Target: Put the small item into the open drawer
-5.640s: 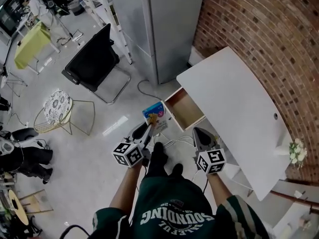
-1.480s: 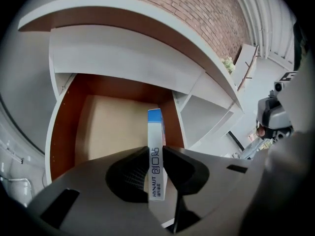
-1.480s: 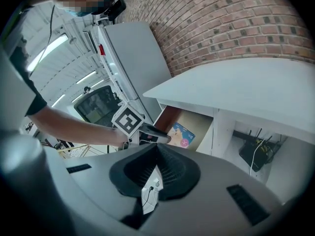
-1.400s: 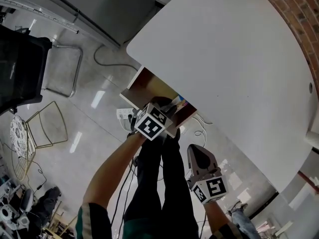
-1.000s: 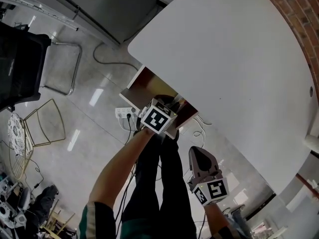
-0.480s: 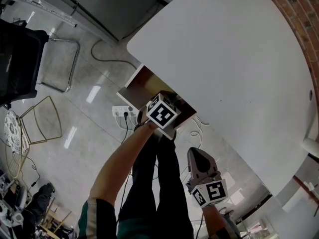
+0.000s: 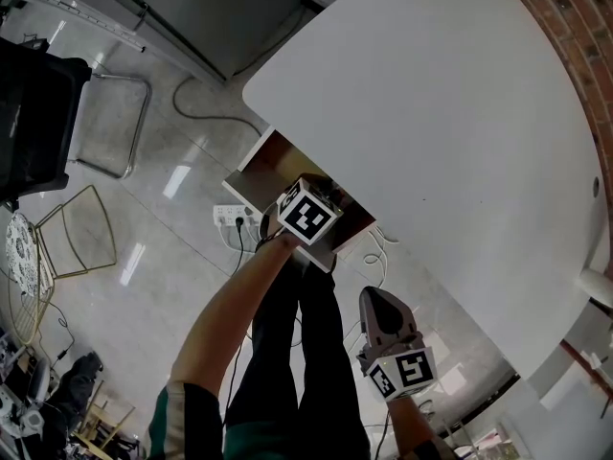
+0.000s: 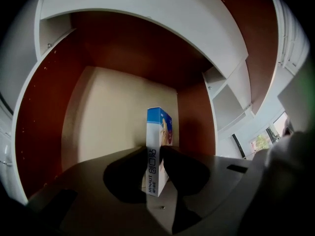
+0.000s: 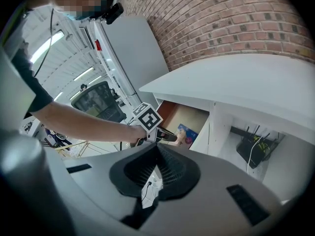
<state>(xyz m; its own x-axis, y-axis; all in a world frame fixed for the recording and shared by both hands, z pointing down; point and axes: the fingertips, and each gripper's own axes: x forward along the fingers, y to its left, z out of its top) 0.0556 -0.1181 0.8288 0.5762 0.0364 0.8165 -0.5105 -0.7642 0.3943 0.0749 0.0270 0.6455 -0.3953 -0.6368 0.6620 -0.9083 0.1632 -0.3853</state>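
Note:
A small blue and white box (image 8: 157,149) stands on edge between the jaws of my left gripper (image 8: 156,170), which is shut on it. The box is inside the open drawer (image 8: 106,107), above its pale floor, between red-brown walls. In the head view the left gripper (image 7: 321,202) reaches into the drawer (image 7: 261,159) under the white table (image 7: 431,103) and hides the box. The right gripper view shows the box (image 9: 187,133) in the drawer (image 9: 183,116). My right gripper (image 7: 375,302) hangs shut and empty, lower right of the drawer.
A power strip (image 7: 233,217) with cables lies on the floor beside the drawer. A black chair (image 7: 34,113) and a wire chair (image 7: 67,242) stand to the left, and a grey cabinet (image 7: 220,8) behind. A black device (image 9: 251,149) sits under the table. The person's legs (image 7: 297,353) are below.
The person has come up to the table. My left gripper carried the box from over the floor into the drawer and now hides it in the head view. The right gripper stayed low.

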